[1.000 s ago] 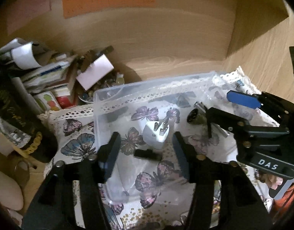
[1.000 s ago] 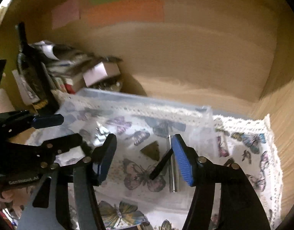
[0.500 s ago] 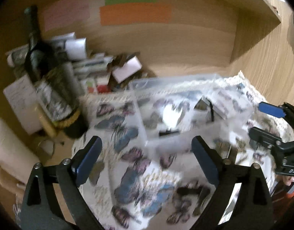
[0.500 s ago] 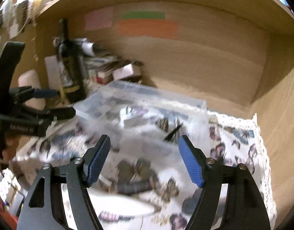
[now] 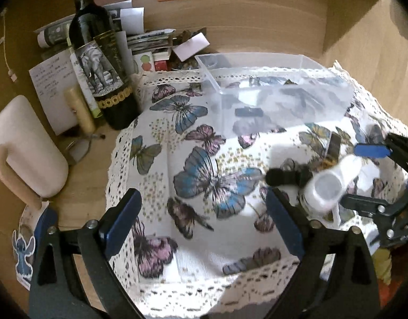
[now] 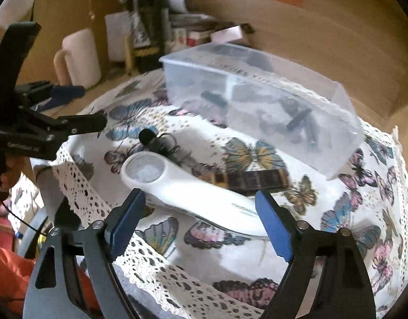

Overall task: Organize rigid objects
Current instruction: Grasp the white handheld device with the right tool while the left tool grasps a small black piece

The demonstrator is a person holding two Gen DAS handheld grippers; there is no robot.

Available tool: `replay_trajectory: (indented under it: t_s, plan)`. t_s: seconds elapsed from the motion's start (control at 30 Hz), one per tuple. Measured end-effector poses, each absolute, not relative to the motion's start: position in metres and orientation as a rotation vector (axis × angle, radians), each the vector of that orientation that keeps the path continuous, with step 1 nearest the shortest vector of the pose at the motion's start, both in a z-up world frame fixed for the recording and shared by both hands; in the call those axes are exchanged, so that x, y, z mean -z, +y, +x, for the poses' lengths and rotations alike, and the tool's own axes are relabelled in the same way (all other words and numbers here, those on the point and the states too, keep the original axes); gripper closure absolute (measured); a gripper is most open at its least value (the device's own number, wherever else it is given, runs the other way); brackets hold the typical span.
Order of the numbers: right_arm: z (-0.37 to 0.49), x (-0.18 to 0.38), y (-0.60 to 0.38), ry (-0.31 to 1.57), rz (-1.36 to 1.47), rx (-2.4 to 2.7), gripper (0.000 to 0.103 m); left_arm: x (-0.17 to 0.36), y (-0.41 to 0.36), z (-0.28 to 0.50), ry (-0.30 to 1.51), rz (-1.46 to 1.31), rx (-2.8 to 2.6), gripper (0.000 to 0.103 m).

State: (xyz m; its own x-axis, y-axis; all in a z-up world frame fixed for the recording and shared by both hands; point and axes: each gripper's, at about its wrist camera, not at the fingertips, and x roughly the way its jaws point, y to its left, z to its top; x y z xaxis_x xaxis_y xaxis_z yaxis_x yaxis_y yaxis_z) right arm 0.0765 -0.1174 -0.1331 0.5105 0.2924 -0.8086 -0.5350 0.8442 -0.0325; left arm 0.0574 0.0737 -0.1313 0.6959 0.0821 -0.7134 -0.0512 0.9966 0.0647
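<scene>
On bench [image 5: 78,183], under butterfly cloth [image 6: 363,212]: clear plastic bin [image 6: 257,101] standing at far side, already holding several small dark items, blurred, not identifiable. Nearer the cameras, outside bin: white handheld device [image 6: 188,186] with round frosted window at one end, lying flat on cloth; dark rectangular bar [image 6: 257,179] just behind it; small black clip-on microphone [image 6: 150,137] with tangled cord beside round end. Left tongs [image 5: 204,223] wide open, empty, over bare cloth. Right tongs [image 6: 198,222] wide open, empty, straddling handle of white device without touching.

Likely next step: gripping white device for transfer to bin. Risks, as judgement:
- Smooth tapered handle: slipping or pivoting out of pads if gripped off-centre.
- Loose cloth: bunching between pads, dragging neighbouring items.
- Cord close to round end: snagging on lift.
- Light bin: shifting if struck on entry.
</scene>
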Motion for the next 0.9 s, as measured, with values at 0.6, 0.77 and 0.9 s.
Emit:
replay_trajectory:
  t_s: [0.6,0.77,0.9]
  plan:
    - [0.082,0.139,-0.109,0.958,-0.295,-0.569,0.067,0.141,0.060,0.068,0.819,0.000,0.000,0.007]
    - [0.073,0.131,-0.145,0.937,-0.191,-0.495,0.067,0.139,0.033,0.089,0.818,0.054,0.087,0.013]
    - [0.071,0.124,-0.165,0.914,-0.132,-0.443,0.067,0.146,0.014,0.107,0.863,0.090,0.145,0.031]
